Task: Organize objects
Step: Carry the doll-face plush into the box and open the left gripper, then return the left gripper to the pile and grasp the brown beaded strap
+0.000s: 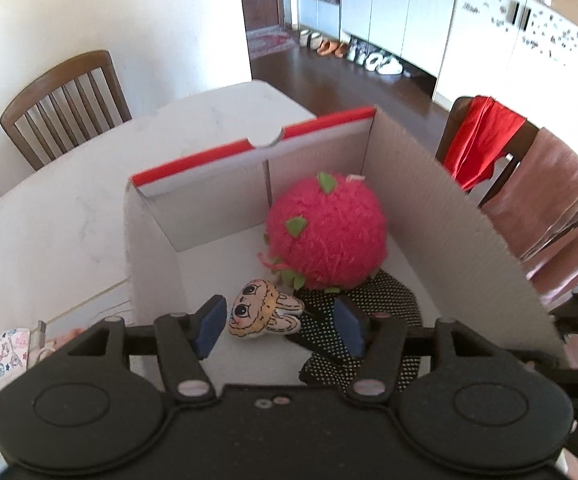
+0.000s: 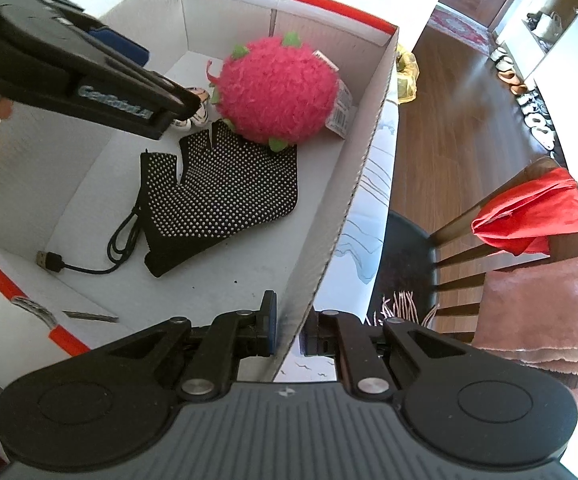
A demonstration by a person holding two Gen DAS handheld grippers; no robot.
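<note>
Box (image 2: pixel 361 168) with plush fruit (image 2: pixel 275 90), glove (image 2: pixel 225 196)

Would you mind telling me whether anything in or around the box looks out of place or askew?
Mostly tidy. The plush rests partly on the glove, and the cable lies loosely tangled beside it. The oddest thing: the right gripper has its jaws astride the box wall, one inside and one outside.

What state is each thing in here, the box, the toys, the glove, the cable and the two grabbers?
Cardboard box: open, upright.
Pink plush fruit: inside, resting partly on the glove.
Dotted glove: flat on the box floor.
Bunny doll: lying down.
USB cable: loose, unplugged.
Left gripper: open, empty.
Right gripper: clamped on the box wall.
</note>
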